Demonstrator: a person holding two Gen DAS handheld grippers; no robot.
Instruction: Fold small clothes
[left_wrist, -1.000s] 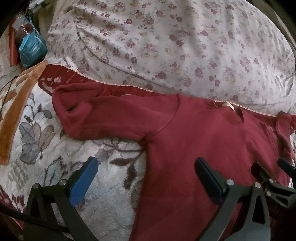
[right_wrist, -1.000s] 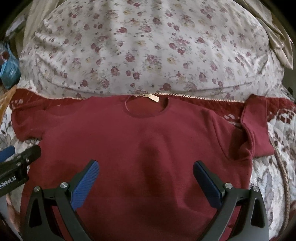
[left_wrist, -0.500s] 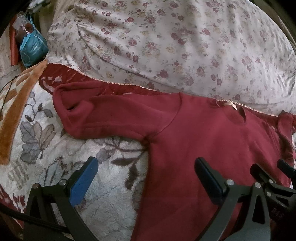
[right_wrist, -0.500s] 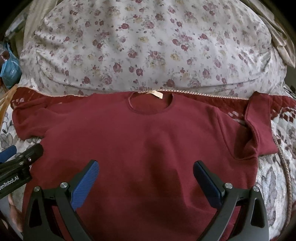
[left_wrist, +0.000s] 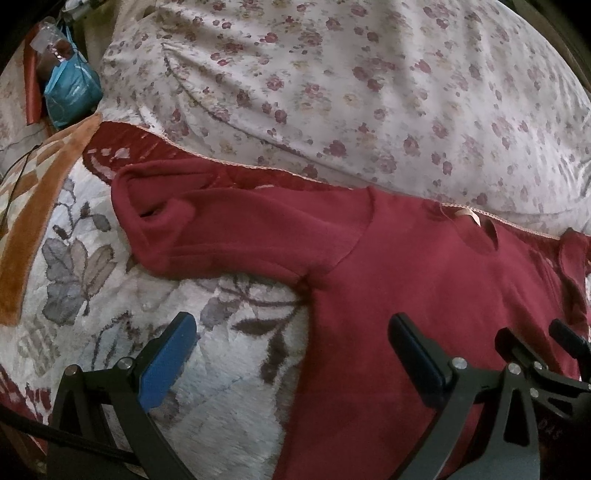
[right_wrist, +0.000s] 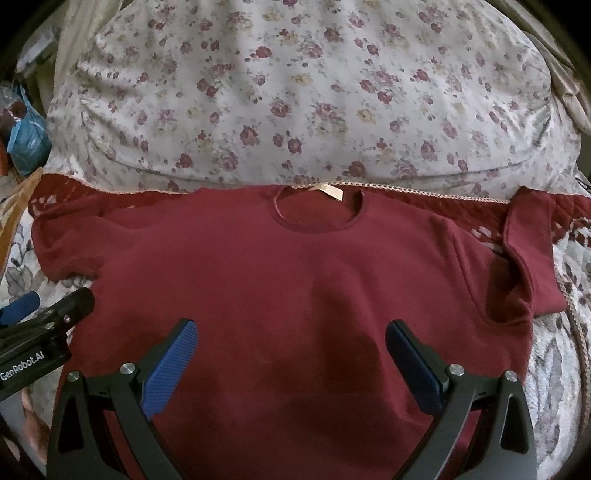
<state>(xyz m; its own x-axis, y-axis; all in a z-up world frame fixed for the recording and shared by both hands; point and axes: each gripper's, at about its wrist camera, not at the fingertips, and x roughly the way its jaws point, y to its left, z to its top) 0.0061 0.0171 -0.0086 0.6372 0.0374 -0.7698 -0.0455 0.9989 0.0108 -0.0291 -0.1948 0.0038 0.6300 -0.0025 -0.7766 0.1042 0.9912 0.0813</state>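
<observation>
A dark red long-sleeved top (right_wrist: 295, 288) lies flat, front up, on a floral blanket, its neckline (right_wrist: 317, 218) toward the pillow. Its left sleeve (left_wrist: 221, 236) stretches out to the left; its right sleeve (right_wrist: 528, 251) is bent over at the cuff. My left gripper (left_wrist: 291, 354) is open and empty above the top's left side edge. My right gripper (right_wrist: 291, 354) is open and empty above the middle of the top's body. The left gripper also shows in the right wrist view (right_wrist: 44, 314) at the left edge.
A big pillow with a rose print (right_wrist: 303, 96) lies right behind the top. A blue bag (left_wrist: 72, 92) and an orange-patterned blanket (left_wrist: 33, 229) are at the far left. The floral blanket (left_wrist: 207, 369) spreads under everything.
Both grippers have drifted slightly, so the top sits a little lower in both views. The top itself has not moved. Both grippers stay open.
</observation>
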